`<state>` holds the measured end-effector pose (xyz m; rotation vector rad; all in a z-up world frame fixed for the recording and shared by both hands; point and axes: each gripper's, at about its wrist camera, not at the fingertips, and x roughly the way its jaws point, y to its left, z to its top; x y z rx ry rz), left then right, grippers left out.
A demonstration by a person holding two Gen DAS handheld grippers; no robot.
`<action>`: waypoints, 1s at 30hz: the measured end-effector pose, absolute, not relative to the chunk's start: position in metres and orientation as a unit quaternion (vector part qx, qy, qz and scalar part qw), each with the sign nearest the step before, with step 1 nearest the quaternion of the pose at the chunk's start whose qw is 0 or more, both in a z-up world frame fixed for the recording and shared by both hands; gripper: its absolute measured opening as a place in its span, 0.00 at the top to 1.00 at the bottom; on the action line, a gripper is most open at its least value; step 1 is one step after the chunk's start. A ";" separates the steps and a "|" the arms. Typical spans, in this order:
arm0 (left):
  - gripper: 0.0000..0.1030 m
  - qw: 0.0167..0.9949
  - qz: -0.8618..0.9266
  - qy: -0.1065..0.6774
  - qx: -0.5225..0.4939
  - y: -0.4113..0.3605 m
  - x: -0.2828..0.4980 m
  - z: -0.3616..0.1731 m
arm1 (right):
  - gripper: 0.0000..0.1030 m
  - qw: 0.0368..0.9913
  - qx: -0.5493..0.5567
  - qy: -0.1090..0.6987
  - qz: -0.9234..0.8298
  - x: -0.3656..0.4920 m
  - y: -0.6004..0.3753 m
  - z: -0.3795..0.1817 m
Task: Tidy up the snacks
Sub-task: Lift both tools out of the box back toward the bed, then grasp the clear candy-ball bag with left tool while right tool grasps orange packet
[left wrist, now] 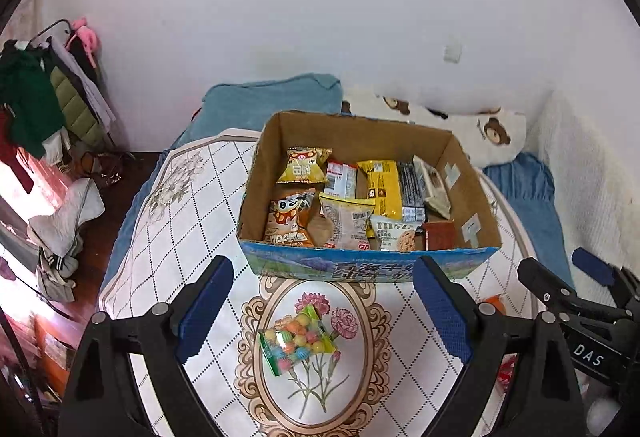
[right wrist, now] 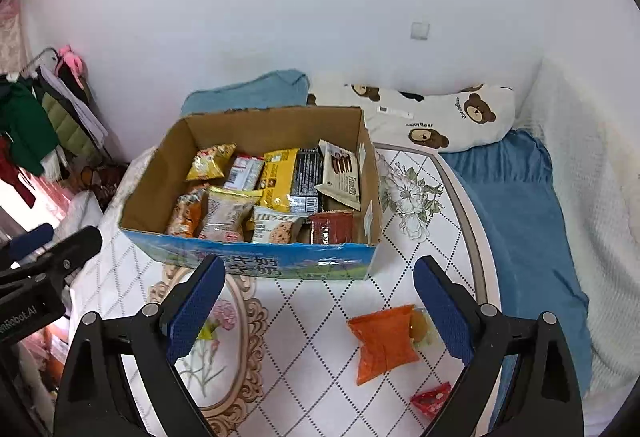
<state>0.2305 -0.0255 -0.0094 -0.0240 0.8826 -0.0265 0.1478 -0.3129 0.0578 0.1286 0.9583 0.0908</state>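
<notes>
Far left there's a clothes rack stuffed with jackets, against the white wall. Next over is the little table with the diamond-and-flower cover.

The left gripper hangs over the near part of the table with its blue-padded fingers spread wide, nothing in them. Right between them, on the oval flower print, lies a clear bag of colorful candy balls, not touched by either pad.

Just past that, on the far half of the table, sits the cardboard box with the blue printed front. It's already pretty full: yellow chip bags, an orange panda-print bag, a cookie pack, a dark brown packet and some flat bars standing on edge along the right side.

The right gripper is also gaping wide and empty, hovering near the box's front. Between its fingers, closer to the right one, an orange snack packet lies flat on the table, with a small red wrapped candy nearer still.

Far right: a bear-print pillow and a blue blanket beside the table.
</notes>
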 end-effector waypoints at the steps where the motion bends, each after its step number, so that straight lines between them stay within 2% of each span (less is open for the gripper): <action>1: 0.11 0.907 -0.008 0.421 -0.012 -0.026 0.228 -0.007 | 0.06 0.885 0.068 0.458 0.046 0.143 -0.315 0.061; 6: 0.11 0.912 0.016 0.409 -0.001 -0.024 0.220 -0.009 | 0.06 0.882 0.100 0.457 0.055 0.127 -0.326 0.066; 11: 0.11 0.903 0.037 0.426 0.025 -0.022 0.217 -0.033 | 0.07 0.865 0.126 0.483 0.043 0.110 -0.351 0.036; 13: 0.11 0.898 0.047 0.437 0.031 -0.021 0.214 -0.046 | 0.26 0.856 0.130 0.499 0.033 0.103 -0.363 0.015; 15: 0.11 0.887 0.049 0.457 0.033 -0.019 0.214 -0.063 | 0.31 0.839 0.131 0.528 0.024 0.104 -0.371 -0.008; 18: 0.11 0.870 0.054 0.489 0.047 -0.019 0.212 -0.090 | 0.30 0.813 0.133 0.567 0.016 0.110 -0.381 -0.047; 21: 0.11 0.852 0.048 0.515 0.077 -0.020 0.212 -0.120 | 0.19 0.793 0.119 0.598 0.011 0.123 -0.380 -0.085; 23: 0.11 0.842 0.037 0.529 0.100 -0.021 0.211 -0.136 | 0.16 0.784 0.109 0.612 0.005 0.134 -0.379 -0.110; 30: 0.11 0.813 -0.005 0.560 0.158 -0.023 0.211 -0.172 | 0.16 0.763 0.088 0.640 0.000 0.166 -0.374 -0.156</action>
